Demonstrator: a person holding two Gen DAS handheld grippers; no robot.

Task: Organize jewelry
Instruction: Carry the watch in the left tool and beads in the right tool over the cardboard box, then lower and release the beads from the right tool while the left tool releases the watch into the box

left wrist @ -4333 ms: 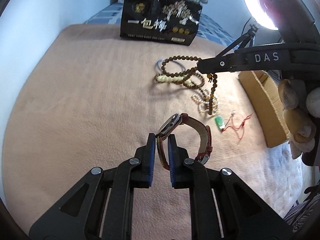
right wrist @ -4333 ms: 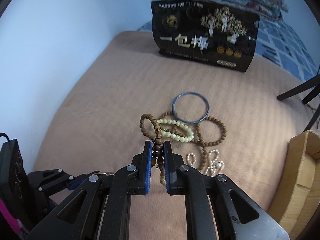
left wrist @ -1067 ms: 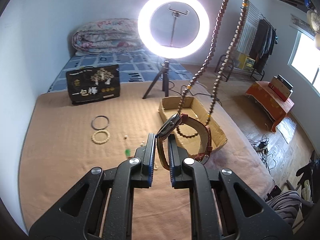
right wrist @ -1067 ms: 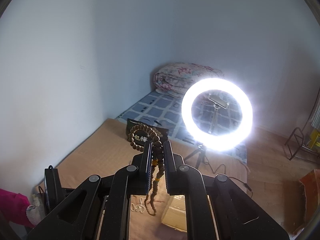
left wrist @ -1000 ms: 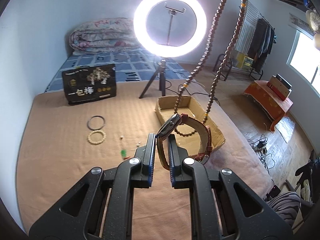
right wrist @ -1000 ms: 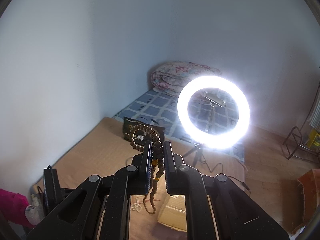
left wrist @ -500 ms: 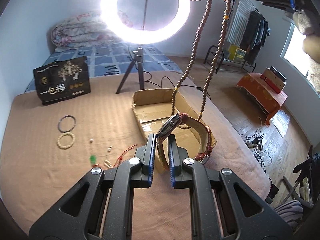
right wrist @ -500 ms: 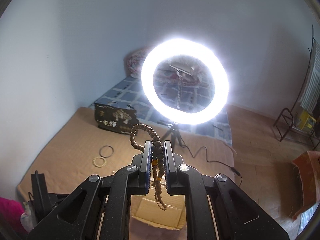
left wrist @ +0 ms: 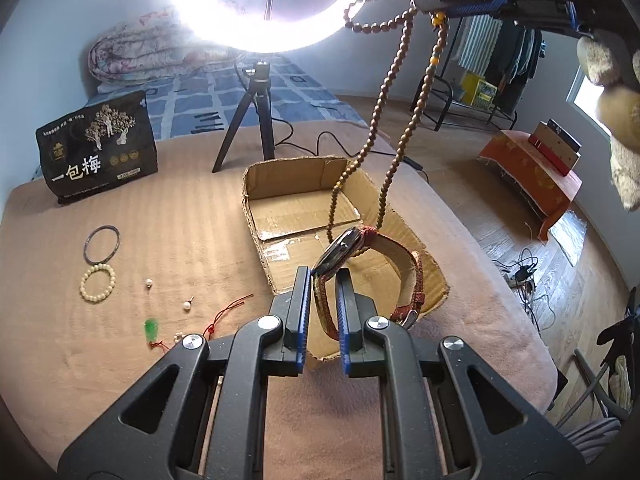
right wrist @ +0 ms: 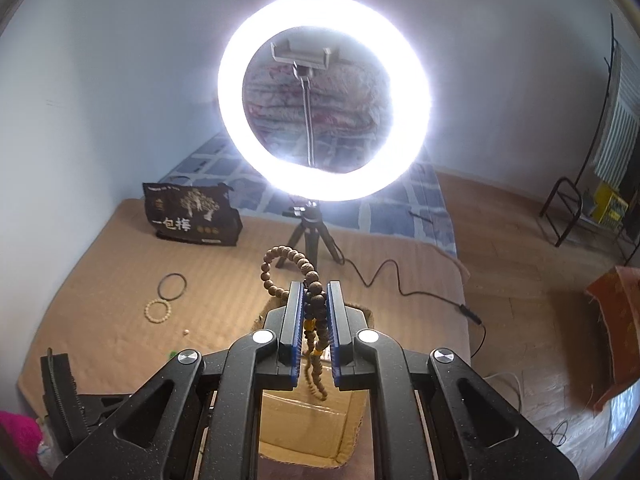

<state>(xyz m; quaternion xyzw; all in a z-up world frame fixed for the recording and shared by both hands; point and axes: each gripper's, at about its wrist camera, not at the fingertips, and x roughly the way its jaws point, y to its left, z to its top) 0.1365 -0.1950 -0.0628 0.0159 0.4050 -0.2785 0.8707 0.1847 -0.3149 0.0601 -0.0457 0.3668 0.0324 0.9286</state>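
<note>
Between the left gripper's [left wrist: 323, 296] blue pads a watch [left wrist: 362, 264] is pinched by its red strap, its face tilted up over the near end of the box [left wrist: 256, 184]. Above the box, the right gripper [right wrist: 316, 312] clamps a long bead string [left wrist: 384, 152] that dangles into it. Left of the box, a bangle [left wrist: 102, 244], pale bracelet [left wrist: 98, 282] and green pendant [left wrist: 151, 328] lie on the bed [left wrist: 160, 240].

Matt cardboard box [left wrist: 304, 200]; wooden bead necklace [left wrist: 394, 128]; leather watch strap [left wrist: 404, 264].
</note>
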